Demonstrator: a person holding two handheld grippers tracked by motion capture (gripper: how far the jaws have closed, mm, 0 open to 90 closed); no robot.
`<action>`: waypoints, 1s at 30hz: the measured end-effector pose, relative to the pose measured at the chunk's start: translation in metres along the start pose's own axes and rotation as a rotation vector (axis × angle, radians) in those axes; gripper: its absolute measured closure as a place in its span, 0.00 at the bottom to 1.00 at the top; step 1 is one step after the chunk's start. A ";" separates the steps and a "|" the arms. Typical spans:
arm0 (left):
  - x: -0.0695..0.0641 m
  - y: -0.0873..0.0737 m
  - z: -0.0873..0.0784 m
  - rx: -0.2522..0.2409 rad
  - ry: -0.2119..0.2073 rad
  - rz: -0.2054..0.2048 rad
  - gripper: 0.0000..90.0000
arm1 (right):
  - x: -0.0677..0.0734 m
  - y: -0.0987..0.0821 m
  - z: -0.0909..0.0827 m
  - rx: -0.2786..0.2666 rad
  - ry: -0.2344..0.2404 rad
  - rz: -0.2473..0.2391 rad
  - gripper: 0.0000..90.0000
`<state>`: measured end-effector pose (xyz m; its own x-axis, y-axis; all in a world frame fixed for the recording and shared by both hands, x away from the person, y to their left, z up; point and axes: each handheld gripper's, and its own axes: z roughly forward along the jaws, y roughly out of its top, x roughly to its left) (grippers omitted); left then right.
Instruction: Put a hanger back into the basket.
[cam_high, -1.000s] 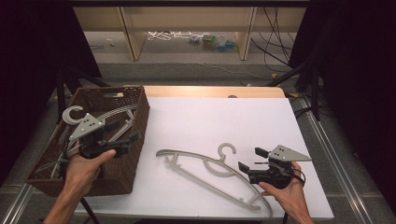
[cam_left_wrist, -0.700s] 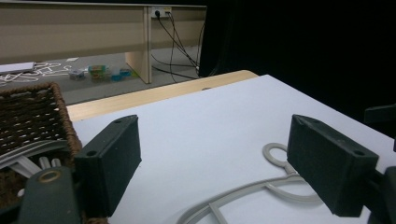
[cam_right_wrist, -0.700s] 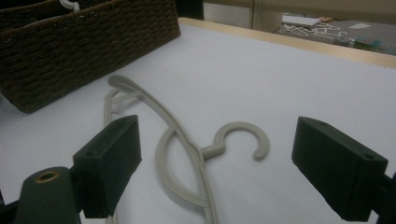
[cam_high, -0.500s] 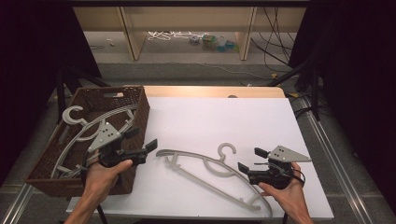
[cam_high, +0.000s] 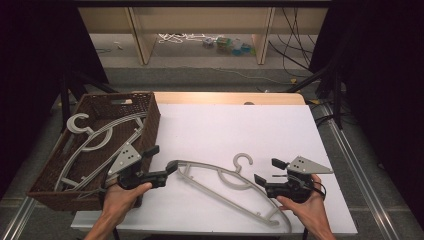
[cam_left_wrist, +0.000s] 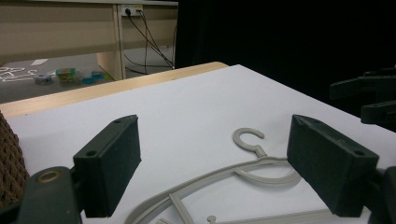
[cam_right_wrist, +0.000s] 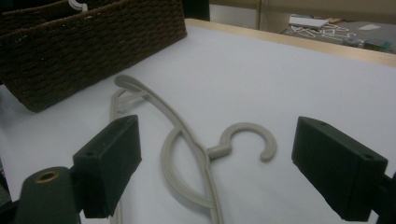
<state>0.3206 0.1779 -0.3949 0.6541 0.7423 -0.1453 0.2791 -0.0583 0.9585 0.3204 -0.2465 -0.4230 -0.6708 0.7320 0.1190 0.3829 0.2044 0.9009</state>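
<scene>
Fingers of both the left gripper (cam_high: 161, 163) and the right gripper (cam_high: 266, 171) are spread apart and hold nothing. Between the two grippers, the grey hanger (cam_high: 220, 181) lies flat on the white table (cam_high: 225, 125), its left end just before the left fingers. Approach seems in hand; next, the left fingers must close around that end.

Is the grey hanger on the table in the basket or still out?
Out. The grey hanger lies flat on the white table, right of the basket.
</scene>
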 end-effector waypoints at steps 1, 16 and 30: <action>0.000 -0.002 0.001 0.003 -0.004 -0.001 0.19 | 0.000 0.000 0.000 0.003 0.007 0.005 0.19; -0.002 -0.025 0.004 0.014 -0.010 0.058 0.19 | 0.001 -0.003 -0.001 0.006 0.004 -0.003 0.19; -0.006 -0.036 0.004 0.028 -0.013 0.067 0.19 | 0.003 -0.010 0.004 0.102 0.025 -0.005 0.19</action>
<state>0.3096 0.1728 -0.4300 0.6809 0.7276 -0.0840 0.2537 -0.1267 0.9590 0.3170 -0.2434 -0.4337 -0.6883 0.7144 0.1260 0.4414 0.2745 0.8543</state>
